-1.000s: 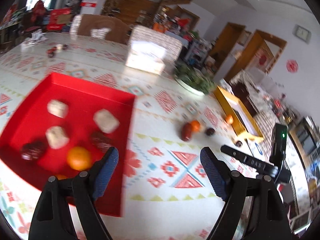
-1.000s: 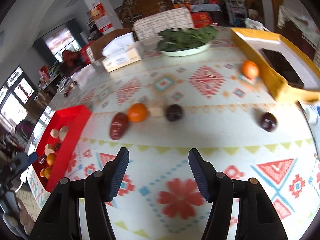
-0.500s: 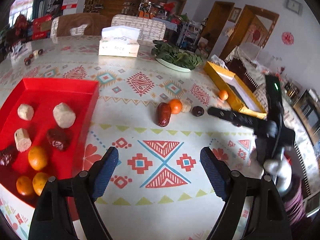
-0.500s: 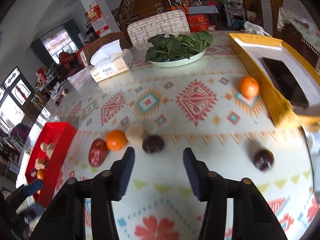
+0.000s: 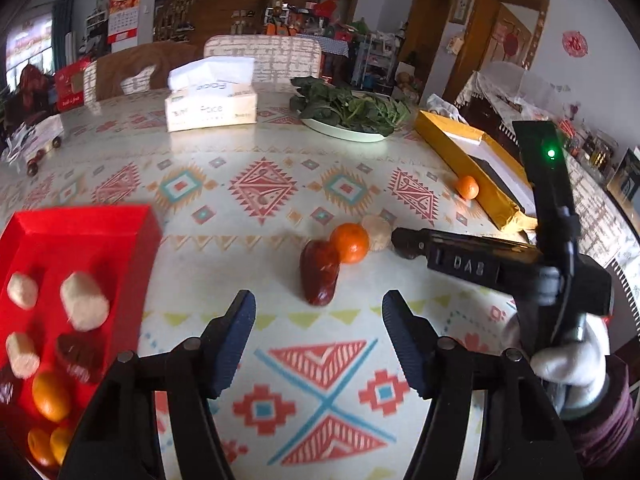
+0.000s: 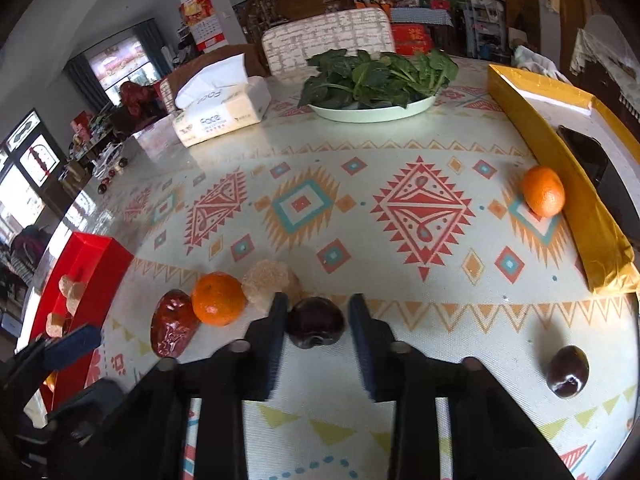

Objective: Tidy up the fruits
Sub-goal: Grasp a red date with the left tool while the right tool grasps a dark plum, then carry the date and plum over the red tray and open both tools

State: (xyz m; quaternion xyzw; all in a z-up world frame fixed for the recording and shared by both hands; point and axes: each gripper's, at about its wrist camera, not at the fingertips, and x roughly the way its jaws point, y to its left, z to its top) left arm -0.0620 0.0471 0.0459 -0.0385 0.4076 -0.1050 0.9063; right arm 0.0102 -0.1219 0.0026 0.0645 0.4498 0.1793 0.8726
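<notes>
A red tray at the left holds several pale lumps, dark dates and oranges. On the cloth lie a red date, an orange and a pale lump in a row. My left gripper is open just short of the red date. My right gripper is open around a dark round fruit, a finger on each side; the left finger looks close to touching. A second dark fruit and a second orange lie to the right.
A yellow box with a dark phone inside runs along the right edge. A plate of greens and a tissue box stand at the back. A chair back is behind the table.
The right gripper moved forward and down to straddle the dark fruit. The left gripper swung right from over the red tray and now faces the red date.
</notes>
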